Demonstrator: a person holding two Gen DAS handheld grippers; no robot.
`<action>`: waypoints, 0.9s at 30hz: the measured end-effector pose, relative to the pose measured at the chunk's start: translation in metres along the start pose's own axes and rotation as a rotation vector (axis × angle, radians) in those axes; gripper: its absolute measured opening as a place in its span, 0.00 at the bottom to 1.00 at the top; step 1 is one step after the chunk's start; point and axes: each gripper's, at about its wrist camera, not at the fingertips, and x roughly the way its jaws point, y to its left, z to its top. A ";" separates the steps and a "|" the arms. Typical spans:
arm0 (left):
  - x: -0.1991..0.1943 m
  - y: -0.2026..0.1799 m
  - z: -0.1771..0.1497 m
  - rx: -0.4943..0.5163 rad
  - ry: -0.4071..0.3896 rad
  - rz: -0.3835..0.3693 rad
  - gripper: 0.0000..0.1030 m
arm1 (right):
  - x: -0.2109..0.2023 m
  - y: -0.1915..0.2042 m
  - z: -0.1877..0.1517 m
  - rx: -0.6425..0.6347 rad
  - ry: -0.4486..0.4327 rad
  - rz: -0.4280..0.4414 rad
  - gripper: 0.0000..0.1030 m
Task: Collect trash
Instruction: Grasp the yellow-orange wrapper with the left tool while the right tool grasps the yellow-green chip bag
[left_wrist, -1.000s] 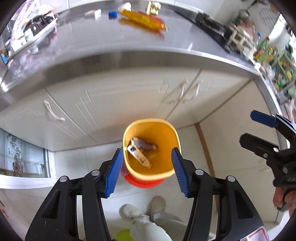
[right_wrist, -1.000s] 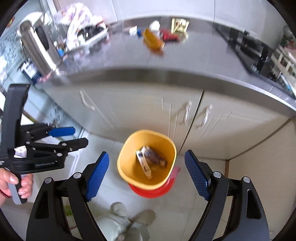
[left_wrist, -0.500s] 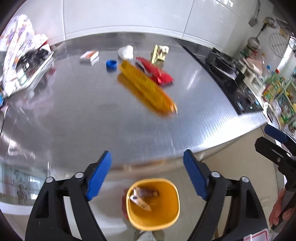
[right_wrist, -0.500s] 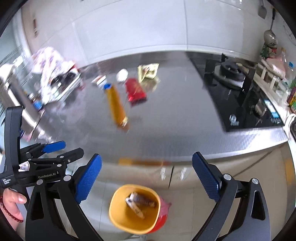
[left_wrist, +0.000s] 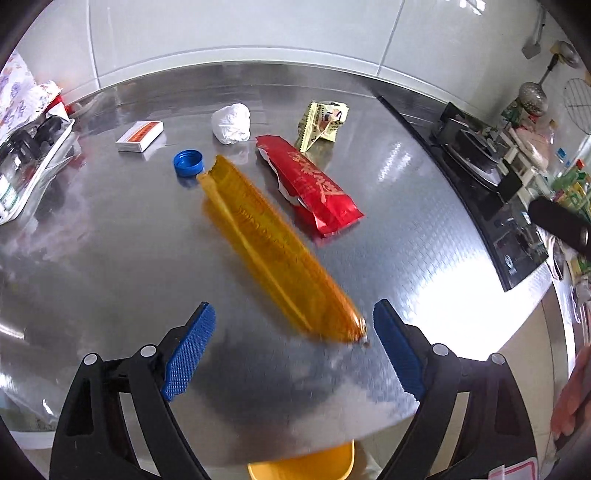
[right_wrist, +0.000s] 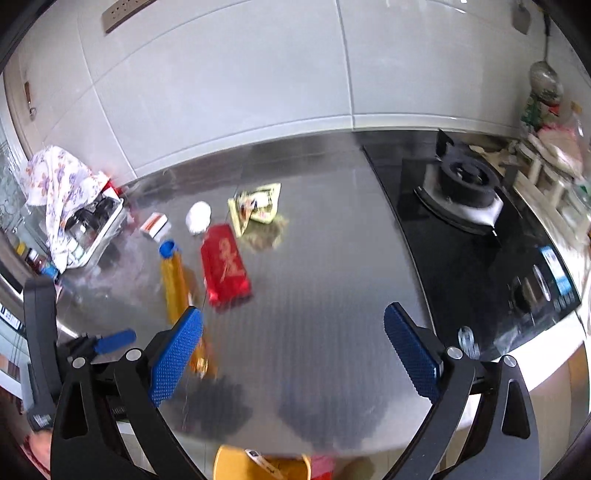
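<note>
Your left gripper (left_wrist: 293, 345) hangs over the near edge of the steel bench (left_wrist: 110, 258) with its jaws wide apart and nothing between the blue pads; they have just been opening, the last of it slight. Just ahead of it, with its near tip almost at the right pad, lies a long orange wrapper (left_wrist: 275, 251) that runs away from you toward the upper left. At the wrapper's far end sits a blue bottle cap (left_wrist: 188, 162). Beside the wrapper, to its right and farther off, lies a red snack pouch (left_wrist: 310, 184). Beyond that are a crumpled white ball (left_wrist: 231, 123), a yellow-green packet (left_wrist: 323, 125) and a small white and orange box (left_wrist: 140, 136). Your right gripper (right_wrist: 293, 356) is also spread wide and empty, having just been opening; the orange wrapper passes behind its left pad and the red pouch lies ahead of it to the left. Below both grippers, under the bench edge, the rim of a yellow bin (left_wrist: 301, 467) shows, holding some trash in the right view.
</note>
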 end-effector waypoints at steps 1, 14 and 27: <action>0.004 0.000 0.003 -0.007 0.003 0.006 0.84 | 0.008 -0.001 0.008 -0.007 0.002 0.014 0.96; 0.041 0.003 0.018 -0.219 0.017 0.199 0.84 | 0.139 -0.006 0.085 -0.221 0.157 0.202 0.96; 0.052 -0.001 0.027 -0.270 0.007 0.340 0.89 | 0.235 0.029 0.119 -0.305 0.270 0.317 0.96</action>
